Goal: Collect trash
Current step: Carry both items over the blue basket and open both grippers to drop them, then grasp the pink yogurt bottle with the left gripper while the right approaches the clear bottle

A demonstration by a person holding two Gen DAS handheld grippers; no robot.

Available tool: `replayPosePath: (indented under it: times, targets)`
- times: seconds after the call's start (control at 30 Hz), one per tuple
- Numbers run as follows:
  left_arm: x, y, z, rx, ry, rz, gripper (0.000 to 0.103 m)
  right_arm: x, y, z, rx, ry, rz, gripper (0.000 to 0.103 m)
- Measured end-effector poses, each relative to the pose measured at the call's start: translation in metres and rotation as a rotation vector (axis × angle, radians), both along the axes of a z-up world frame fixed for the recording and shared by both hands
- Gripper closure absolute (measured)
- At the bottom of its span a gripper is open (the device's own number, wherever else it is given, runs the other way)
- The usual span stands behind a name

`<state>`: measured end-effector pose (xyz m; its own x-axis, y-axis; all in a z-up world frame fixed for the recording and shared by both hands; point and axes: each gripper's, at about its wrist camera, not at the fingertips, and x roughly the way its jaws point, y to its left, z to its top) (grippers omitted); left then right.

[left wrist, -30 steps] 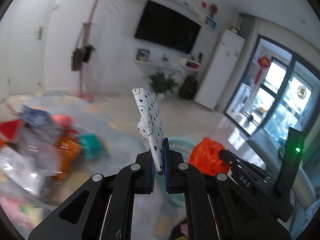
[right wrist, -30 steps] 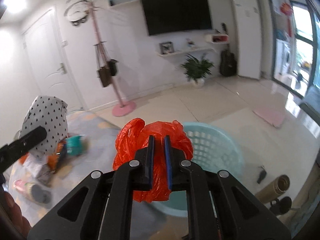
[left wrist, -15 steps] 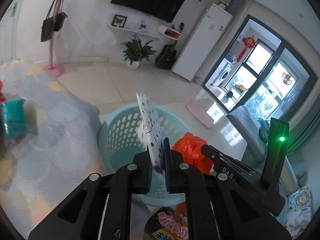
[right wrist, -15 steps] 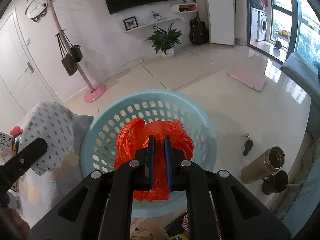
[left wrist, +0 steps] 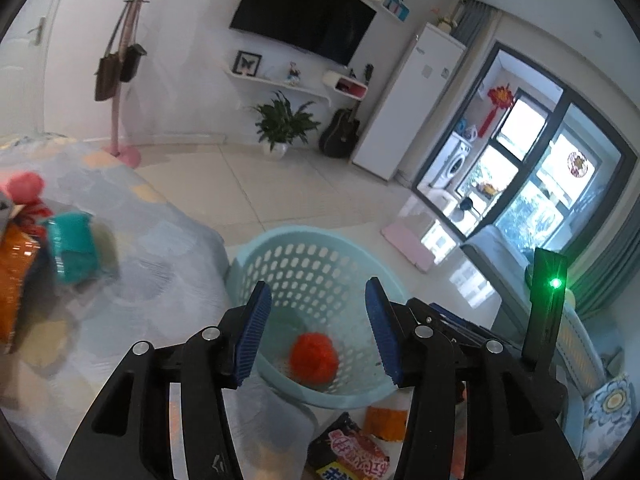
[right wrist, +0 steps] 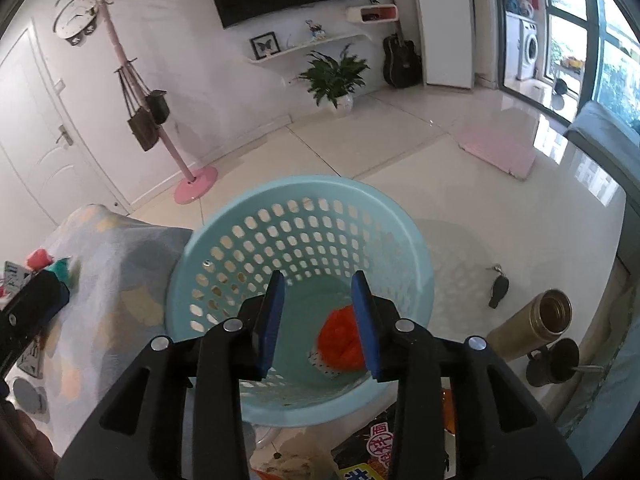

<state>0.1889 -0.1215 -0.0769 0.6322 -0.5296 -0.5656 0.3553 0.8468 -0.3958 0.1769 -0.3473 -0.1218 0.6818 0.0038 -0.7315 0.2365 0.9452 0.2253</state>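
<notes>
We find the rug (left wrist: 132, 248) on the left, with trash (left wrist: 68, 248) lying blurred at its far left edge: an orange pack, a teal piece, something pink. Just right of the rug stands the basket (right wrist: 224, 236), pale blue and perforated, upright on the tiled floor.

The left gripper (left wrist: 316, 324) hangs over the basket's near rim. Its jaws have just been opening and stand apart, with nothing between them. The right gripper (right wrist: 318, 312) is likewise above the basket; its jaws have just been opening, a narrower gap, nothing gripped.

At the bottom of the basket lies the red bag (right wrist: 342, 340), and beside it, on its near left, we note a corner of the dotted paper (right wrist: 320, 360), white with dark spots.

Near the basket on the floor lies a printed wrapper (left wrist: 348, 452). To the right of the basket we record a key fob (right wrist: 498, 288), a brass flask (right wrist: 532, 328) on its side, and its dark cap (right wrist: 554, 362).
</notes>
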Motion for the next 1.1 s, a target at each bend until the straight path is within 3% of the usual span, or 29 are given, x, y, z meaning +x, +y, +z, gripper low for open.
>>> replayPosePath:
  times: [0.33, 0.5, 0.57, 0.7, 0.87, 1.1]
  targets:
    - [-0.054, 0.054, 0.042, 0.053, -0.085, 0.18, 0.052, -0.029, 0.047, 0.047, 0.006, -0.125, 0.11, 0.071]
    - [-0.092, 0.099, 0.055, 0.113, -0.086, 0.372, 0.046, -0.042, 0.094, 0.064, 0.01, -0.179, 0.218, 0.063]
    - [-0.106, 0.12, 0.056, 0.128, -0.068, 0.462, 0.04, -0.047, 0.113, 0.065, 0.004, -0.191, 0.258, 0.063]
    - [-0.131, 0.163, 0.053, 0.141, -0.023, 0.638, 0.038, -0.052, 0.147, 0.064, 0.006, -0.2, 0.339, 0.063]
    - [-0.146, 0.208, 0.037, 0.114, 0.055, 0.769, 0.036, -0.058, 0.192, 0.053, 0.01, -0.212, 0.442, 0.063]
    - [-0.141, 0.239, 0.014, -0.027, 0.152, 0.823, 0.028, -0.052, 0.233, 0.033, -0.012, -0.192, 0.525, 0.063]
